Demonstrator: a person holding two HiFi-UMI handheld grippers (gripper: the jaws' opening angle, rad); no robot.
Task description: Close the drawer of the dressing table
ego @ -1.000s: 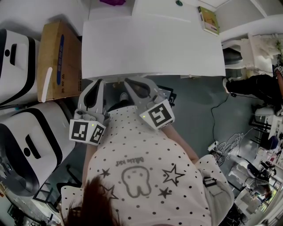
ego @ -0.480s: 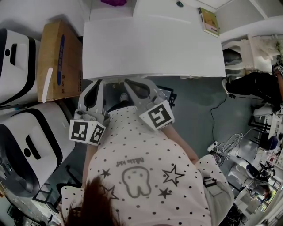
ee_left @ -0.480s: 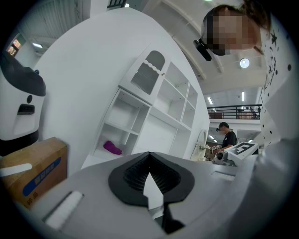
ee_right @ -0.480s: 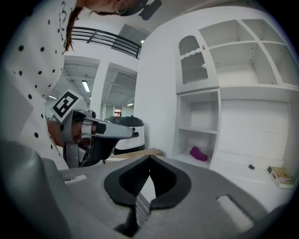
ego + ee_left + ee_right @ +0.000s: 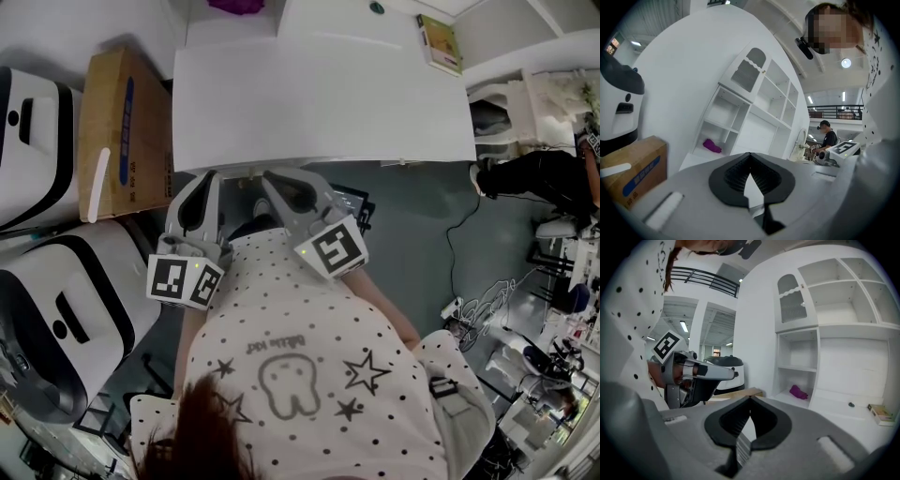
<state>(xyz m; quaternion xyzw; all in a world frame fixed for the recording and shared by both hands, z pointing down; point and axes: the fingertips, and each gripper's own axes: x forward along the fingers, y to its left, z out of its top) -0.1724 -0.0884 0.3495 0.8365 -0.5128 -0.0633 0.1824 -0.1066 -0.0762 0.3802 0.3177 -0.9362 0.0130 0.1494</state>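
Observation:
The white dressing table [image 5: 328, 103] fills the top middle of the head view; its front edge runs just above both grippers. No drawer front shows from above; the tabletop's overhang hides it. My left gripper [image 5: 208, 178] points at that edge, jaws shut with nothing between them [image 5: 750, 157]. My right gripper [image 5: 274, 180] sits beside it, tips under the edge, its jaws also shut and empty [image 5: 750, 401]. The table's white shelf unit [image 5: 754, 108] [image 5: 825, 333] rises ahead in both gripper views.
A cardboard box [image 5: 122, 127] and two white-and-black machines [image 5: 56, 281] stand at the left. A purple thing [image 5: 798, 392] lies on a low shelf and a small book [image 5: 442, 42] on the table's far right. Cables [image 5: 478, 300] and a person in black [image 5: 534, 178] are at the right.

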